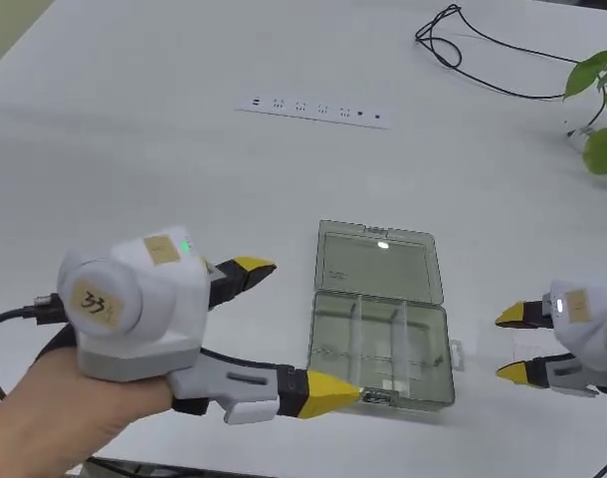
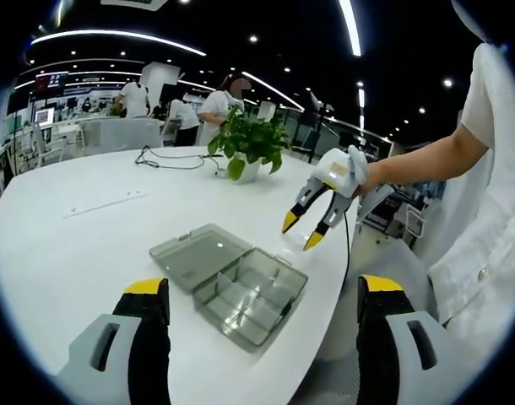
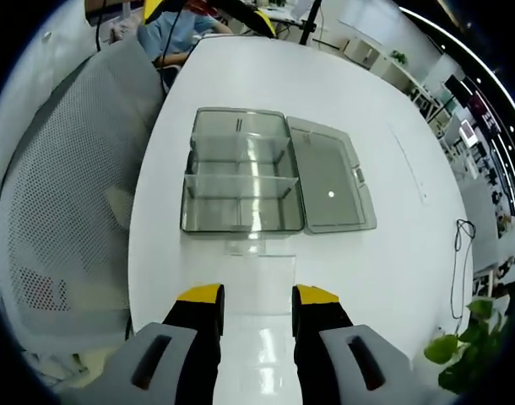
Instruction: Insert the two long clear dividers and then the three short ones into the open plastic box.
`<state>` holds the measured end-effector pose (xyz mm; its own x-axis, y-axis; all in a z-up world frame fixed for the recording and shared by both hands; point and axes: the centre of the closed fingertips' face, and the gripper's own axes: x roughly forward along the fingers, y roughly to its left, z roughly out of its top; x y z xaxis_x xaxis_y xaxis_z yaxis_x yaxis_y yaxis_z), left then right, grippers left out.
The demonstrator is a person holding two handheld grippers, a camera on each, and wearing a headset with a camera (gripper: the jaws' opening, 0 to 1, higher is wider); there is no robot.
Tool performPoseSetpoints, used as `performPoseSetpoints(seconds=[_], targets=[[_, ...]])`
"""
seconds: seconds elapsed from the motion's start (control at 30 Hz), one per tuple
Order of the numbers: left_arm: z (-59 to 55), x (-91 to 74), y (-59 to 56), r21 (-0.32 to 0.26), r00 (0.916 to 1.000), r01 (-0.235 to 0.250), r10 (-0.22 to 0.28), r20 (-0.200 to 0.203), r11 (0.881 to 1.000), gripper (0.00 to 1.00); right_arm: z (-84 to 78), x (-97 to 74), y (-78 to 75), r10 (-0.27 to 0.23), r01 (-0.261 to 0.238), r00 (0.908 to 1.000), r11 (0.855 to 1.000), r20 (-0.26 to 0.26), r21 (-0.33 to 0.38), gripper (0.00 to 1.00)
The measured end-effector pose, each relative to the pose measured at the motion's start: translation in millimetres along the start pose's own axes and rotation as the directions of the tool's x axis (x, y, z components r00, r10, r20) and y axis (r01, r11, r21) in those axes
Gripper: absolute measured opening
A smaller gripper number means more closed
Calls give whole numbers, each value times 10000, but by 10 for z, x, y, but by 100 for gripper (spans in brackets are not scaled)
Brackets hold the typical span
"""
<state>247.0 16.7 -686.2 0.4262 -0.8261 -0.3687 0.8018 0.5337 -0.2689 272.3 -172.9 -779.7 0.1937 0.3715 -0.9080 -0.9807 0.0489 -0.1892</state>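
While the clear plastic box [image 1: 413,394] lies open on the white bench [image 1: 184,159] with clear dividers [image 3: 239,180] standing inside, the left gripper [image 1: 302,329] hovers at its near left corner, fingers spread wide. To the right, the right gripper [image 1: 508,345] has its fingers apart and empty, facing a short clear divider [image 3: 259,247] that lies just beside the box.

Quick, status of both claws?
Left claw: open wide, holding nothing.
Right claw: open, holding nothing.

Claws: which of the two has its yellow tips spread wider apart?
The left claw, beside the plastic box's near-left corner: its tips gape wide, while the right claw's tips sit close together.
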Motion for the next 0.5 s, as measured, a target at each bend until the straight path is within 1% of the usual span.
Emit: performPoseSetpoints(seconds=[0.1, 0.3, 0.37, 0.43, 0.47, 0.5], targets=[[37, 24, -16, -179, 10000, 65, -65, 37, 9998, 91, 91, -79, 4, -246, 245, 9995, 9997, 178, 54, 33], [159, 95, -55, -483, 9994, 203, -190, 282, 9986, 87, 361, -262, 22, -891, 885, 9943, 9960, 593, 124, 33], [191, 119, -78, -682, 9991, 293, -272, 315, 9972, 85, 436, -301, 34, -996, 989, 9926, 9950, 691, 131, 33], [204, 143, -95, -1016, 9991, 360, -335, 263, 9942, 83, 534, -348, 46, -1125, 1119, 9902, 9936, 832, 120, 33], [228, 155, -100, -1009, 9988, 385, -351, 351, 9942, 82, 551, -356, 48, -1147, 1142, 9897, 9934, 854, 112, 33], [272, 175, -128, -1065, 9981, 446, -397, 477, 9933, 81, 622, -391, 56, -1232, 1227, 9880, 9924, 929, 110, 33]])
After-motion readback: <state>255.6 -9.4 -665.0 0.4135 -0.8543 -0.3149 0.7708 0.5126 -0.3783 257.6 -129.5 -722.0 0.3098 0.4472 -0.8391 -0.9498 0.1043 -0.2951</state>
